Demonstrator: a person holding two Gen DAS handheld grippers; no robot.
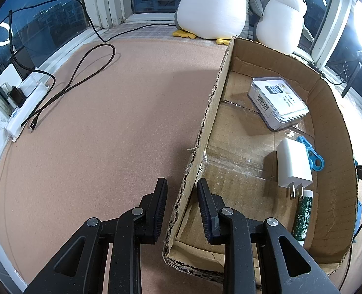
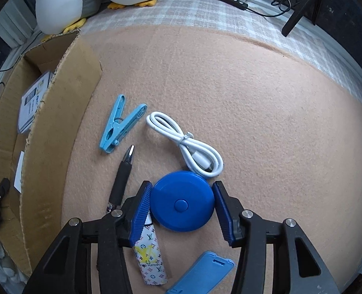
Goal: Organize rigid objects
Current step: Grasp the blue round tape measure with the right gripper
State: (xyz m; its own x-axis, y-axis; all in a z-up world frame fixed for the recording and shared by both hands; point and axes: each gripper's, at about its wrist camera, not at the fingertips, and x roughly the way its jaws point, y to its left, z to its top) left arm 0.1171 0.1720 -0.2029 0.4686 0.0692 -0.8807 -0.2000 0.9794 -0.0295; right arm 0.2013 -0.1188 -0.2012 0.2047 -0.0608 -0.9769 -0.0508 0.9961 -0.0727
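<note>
Cardboard box [image 1: 332, 132] stands on the felt-covered desk [image 1: 107, 134], its near wall [image 1: 205, 132] pinched between the fingers of the left gripper [image 1: 182, 186], one finger outside, one inside. Inside the box lie a clear plastic case [image 1: 277, 103] toward the far wall, a white charger plug [image 1: 294, 163] over a blue clip [image 1: 314, 156], and a green tube [image 1: 302, 214] along the right wall. Right of the box, the right gripper [image 2: 183, 192] points down over a round blue tape measure [image 2: 182, 204]; its blue fingers [image 2: 141, 214] flank the disc, the left one touching its rim, the right just beside it, so whether both press I cannot tell. Near it lie a black-handled tool [image 2: 122, 178], a light-blue clothespin [image 2: 119, 125], a coiled white cable [image 2: 186, 142], a patterned lighter [image 2: 150, 259] and a blue case [image 2: 203, 274].
</note>
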